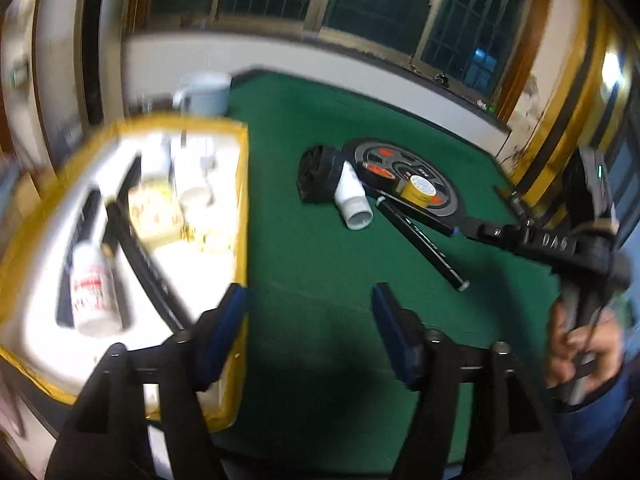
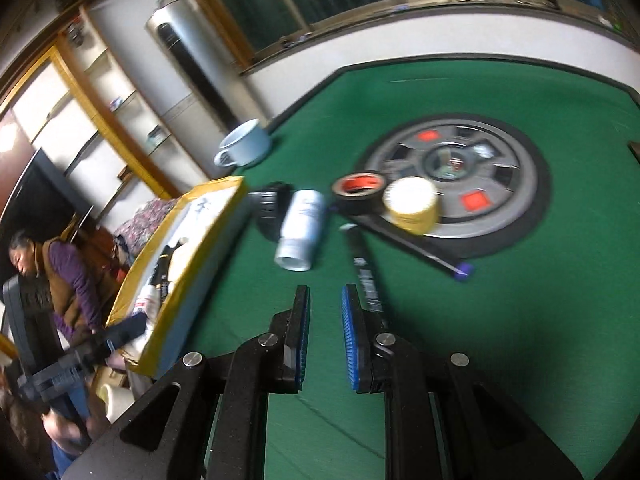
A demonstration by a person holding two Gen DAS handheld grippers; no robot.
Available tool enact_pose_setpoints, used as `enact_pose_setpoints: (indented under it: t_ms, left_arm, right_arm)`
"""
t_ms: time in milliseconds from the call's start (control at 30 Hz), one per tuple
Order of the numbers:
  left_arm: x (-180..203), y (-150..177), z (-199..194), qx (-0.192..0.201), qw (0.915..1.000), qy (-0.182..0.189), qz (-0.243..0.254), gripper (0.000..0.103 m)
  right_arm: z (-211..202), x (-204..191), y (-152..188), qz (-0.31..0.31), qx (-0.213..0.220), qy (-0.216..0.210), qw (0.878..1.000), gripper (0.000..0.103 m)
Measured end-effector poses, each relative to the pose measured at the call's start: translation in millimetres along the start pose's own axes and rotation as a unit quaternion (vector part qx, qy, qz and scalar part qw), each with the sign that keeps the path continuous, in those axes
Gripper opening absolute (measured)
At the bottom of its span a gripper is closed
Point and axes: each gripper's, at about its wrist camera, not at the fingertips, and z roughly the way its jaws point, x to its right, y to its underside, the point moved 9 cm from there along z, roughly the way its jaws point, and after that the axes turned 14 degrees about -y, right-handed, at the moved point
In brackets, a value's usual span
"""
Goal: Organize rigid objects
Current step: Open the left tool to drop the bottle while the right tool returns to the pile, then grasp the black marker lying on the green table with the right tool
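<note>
Left gripper (image 1: 310, 304) — fingers spread wide, nothing between them, hovering over the green table (image 1: 320, 264) just beside the yellow-rimmed box (image 1: 240, 208). Box already holds a white bottle (image 1: 94, 294), black sticks and pale jars; blurred, can't tell more. Right gripper (image 2: 324, 320) — fingers narrow but with a clear gap, holding nothing, low over the felt. Ahead of it: white tube (image 2: 302, 228) lying on its side touching a black round part (image 2: 270, 210), tape roll (image 2: 358, 190) beside a yellow jar (image 2: 412, 204), two black pens (image 2: 368, 276) crossing near the grey disc (image 2: 500, 200). Mug (image 2: 244, 148) at the table's far edge.
</note>
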Motion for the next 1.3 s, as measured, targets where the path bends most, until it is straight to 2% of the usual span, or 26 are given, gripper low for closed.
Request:
enact_pose_setpoints:
  t_ms: [33,67,100,167,200,300,400,500,600,733,833,933,1033,1067,1133,1167,1233,1300]
  left_arm:
    - [11.8,0.1,-0.2,0.016,0.9995,-0.002,0.025,0.072]
    - [21.5,2.9,2.7,0.010,0.9992,0.007,0.037,0.072]
    - [27.8,5.4,5.3,0.004,0.9991,0.001,0.043,0.072]
    - [38.6,3.8,1.2,0.033,0.9975,-0.016,0.061,0.072]
    - [44.1,4.1,0.0,0.042,0.9964,-0.012,0.073,0.072]
    - [59.8,14.7,11.6,0.021,0.9931,-0.003,0.115,0.072]
    - [61.2,21.5,25.1,-0.014,0.9939,0.012,0.108,0.072]
    - [56.4,20.9,27.8,-0.027,0.9957,0.032,0.083,0.072]
    - [55.5,29.2,39.2,-0.076,0.9931,0.061,0.065,0.072]
    - [57.4,29.5,36.1,-0.073,0.9932,0.063,0.065,0.072]
    - [56.2,29.8,33.7,-0.074,0.9931,0.066,0.063,0.072]
    - [56.1,30.2,33.9,-0.074,0.9930,0.066,0.065,0.072]
    - [56.3,29.8,36.9,-0.074,0.9930,0.065,0.065,0.072]
    - [56.4,29.7,36.6,-0.074,0.9930,0.065,0.065,0.072]
    - [56.3,30.0,37.5,-0.074,0.9930,0.066,0.064,0.072]
    - [56.4,30.0,37.4,-0.074,0.9930,0.067,0.064,0.072]
    - [56.4,30.4,37.5,-0.074,0.9929,0.067,0.065,0.072]
    - [55.7,30.6,37.4,-0.074,0.9928,0.070,0.064,0.072]
  right_arm:
    - [-0.3,2.7,0.0,0.005,0.001,-0.001,1.000,0.014]
    - [-0.4,4.7,0.0,0.007,0.001,-0.001,1.000,0.014]
    - [0.3,5.4,0.8,0.003,-0.001,0.001,1.000,0.014]
    - [4.3,5.2,2.8,-0.010,-0.011,0.009,1.000,0.014]
    - [6.9,4.8,4.9,-0.017,-0.015,0.017,1.000,0.014]
    - [12.5,6.8,9.0,-0.034,-0.029,0.034,0.998,0.014]
    - [18.5,10.6,8.8,-0.040,-0.040,0.042,0.998,0.014]
    - [28.4,16.1,8.9,-0.040,-0.059,0.047,0.996,0.014]
    - [34.6,14.5,5.3,-0.056,-0.063,0.055,0.995,0.016]
    - [40.7,6.2,6.9,-0.085,-0.076,0.057,0.992,0.016]
    - [47.8,6.2,29.4,-0.079,-0.114,0.054,0.989,0.009]
    - [38.8,6.5,32.2,-0.085,-0.105,0.062,0.989,0.007]
    - [25.9,-4.2,23.0,-0.077,-0.077,0.018,0.994,0.007]
    - [21.2,-5.6,19.1,-0.081,-0.067,0.017,0.994,0.010]
    - [14.3,-5.2,13.1,-0.101,-0.054,0.035,0.993,0.027]
    - [12.1,-1.4,10.7,-0.107,-0.047,0.050,0.992,0.042]
    - [15.2,7.1,10.3,-0.096,-0.053,0.049,0.993,0.044]
    - [26.2,13.2,12.3,-0.073,-0.068,0.039,0.994,0.039]
